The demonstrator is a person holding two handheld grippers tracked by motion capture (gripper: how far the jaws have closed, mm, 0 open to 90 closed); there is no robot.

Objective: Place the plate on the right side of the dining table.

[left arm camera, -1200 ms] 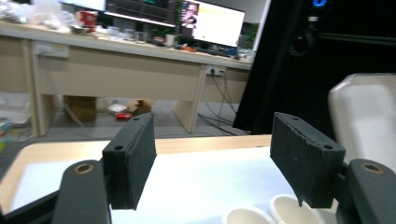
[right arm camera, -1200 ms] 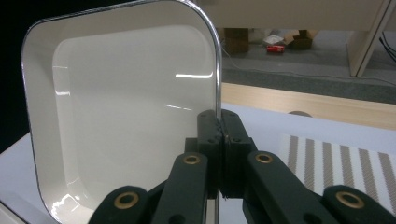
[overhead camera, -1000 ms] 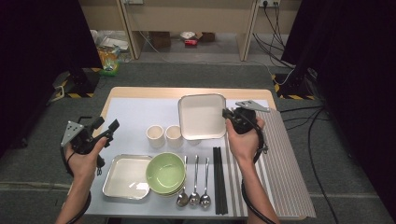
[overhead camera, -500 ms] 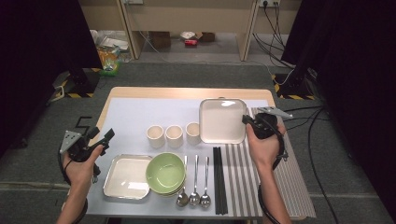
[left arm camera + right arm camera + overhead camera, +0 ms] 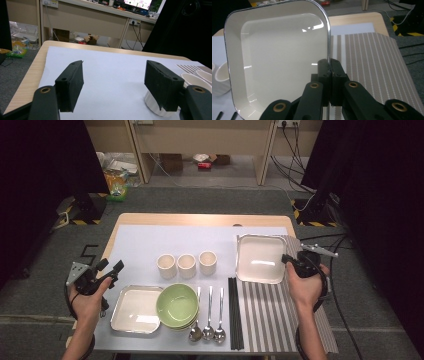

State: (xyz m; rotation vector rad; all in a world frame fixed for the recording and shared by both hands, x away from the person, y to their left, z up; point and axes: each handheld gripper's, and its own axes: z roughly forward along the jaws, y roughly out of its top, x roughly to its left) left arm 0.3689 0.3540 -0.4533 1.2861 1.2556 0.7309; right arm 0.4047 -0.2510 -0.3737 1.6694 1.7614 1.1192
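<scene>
Square cream tray [image 5: 260, 258] — metal-rimmed, empty — overlapping the striped mat [image 5: 280, 315].

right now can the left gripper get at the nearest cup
Probably yes: the left gripper is open and holds nothing, and bare mat lies between it and the nearest cup.

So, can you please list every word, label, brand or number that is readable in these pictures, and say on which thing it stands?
None can be read.
Monitor on the far desk in the left gripper view: bright content, too small and blurred to read.
Snack bags on the floor: print too small to read.
Floor mark by the table: a dark shape like a digit, not clear enough to tell.
</scene>
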